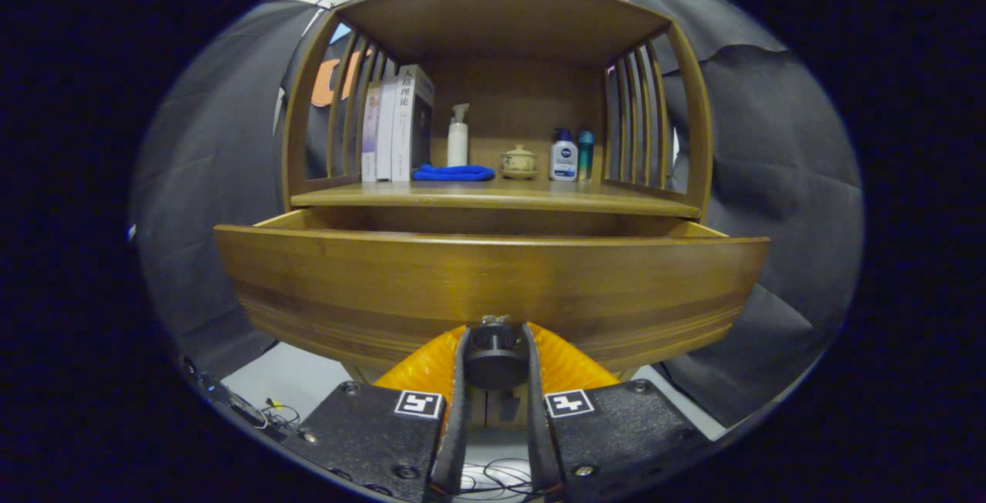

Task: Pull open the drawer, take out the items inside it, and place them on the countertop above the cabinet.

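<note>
Wood: a brown cabinet [697, 125] with slatted sides stands ahead of the fingers, and its drawer [493, 287] is pulled out toward the camera.
Drawer: the curved front panel spans the area just above the fingers; the inside is hidden behind that panel, so what lies in it cannot be told.
Knob: a dark round knob [494, 358] on the lower middle of the drawer front sits between the two fingers.
Gripper: the gripper [494, 360] is closed down narrow, with one finger pressed on each side of the knob.
Countertop: the flat shelf surface [493, 196] directly above the open drawer carries several things along its back.
Books: three upright books [397, 129] stand at the left end of the countertop, against the slats.
Cloth: a folded blue cloth [453, 172] lies just right of the books.
Spray bottle: a white spray bottle [458, 137] stands behind the cloth.
Cup: a small lidded cup [518, 159] on a saucer sits near the middle.
Bottles: a white bottle with a blue cap [563, 156] and a teal bottle [585, 153] stand side by side at the right end.
Cables: thin wires [493, 476] lie on the floor below the fingers.
</note>
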Tool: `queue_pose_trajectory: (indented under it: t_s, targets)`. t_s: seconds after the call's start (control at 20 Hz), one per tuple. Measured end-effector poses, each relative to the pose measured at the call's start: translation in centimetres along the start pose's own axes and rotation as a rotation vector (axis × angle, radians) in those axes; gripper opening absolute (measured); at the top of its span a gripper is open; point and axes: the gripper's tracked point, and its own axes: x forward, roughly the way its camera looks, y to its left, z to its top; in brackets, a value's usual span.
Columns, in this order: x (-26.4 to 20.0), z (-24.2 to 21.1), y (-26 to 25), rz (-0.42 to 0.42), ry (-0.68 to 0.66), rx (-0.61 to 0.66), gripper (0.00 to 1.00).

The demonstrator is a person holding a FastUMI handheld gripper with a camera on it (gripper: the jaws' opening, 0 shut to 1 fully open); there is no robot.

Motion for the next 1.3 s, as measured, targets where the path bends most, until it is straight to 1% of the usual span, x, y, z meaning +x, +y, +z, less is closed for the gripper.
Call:
queue_pose_trajectory:
  t_s: [0.2,0.35,0.6,0.8,0.95,1.05,1.1,1.15,1.25,1.3]
  targets:
    - [-2.4,-1.7,-0.1,0.003,0.023,0.022,0.36]
    - [-4.3,-2.2,0.0,0.005,0.015,-0.004,0.35]
    - [-6.6,-3.5,0.4,0.039,0.034,0.017,0.35]
    - [-7.4,-3.9,0.6,0.056,0.048,0.026,0.36]
    - [-7.5,-4.0,0.7,0.072,0.072,-0.004,0.36]
    - [-8.5,-2.6,0.2,0.069,0.030,-0.029,0.45]
    - [-9.0,-1.2,-0.1,0.064,-0.009,-0.056,0.48]
    - [-9.5,0.2,-0.3,0.064,-0.041,-0.092,0.54]
    - [-10.6,2.8,-0.2,0.087,-0.085,-0.148,0.65]
    - [-11.0,4.3,0.1,0.104,-0.106,-0.150,0.71]
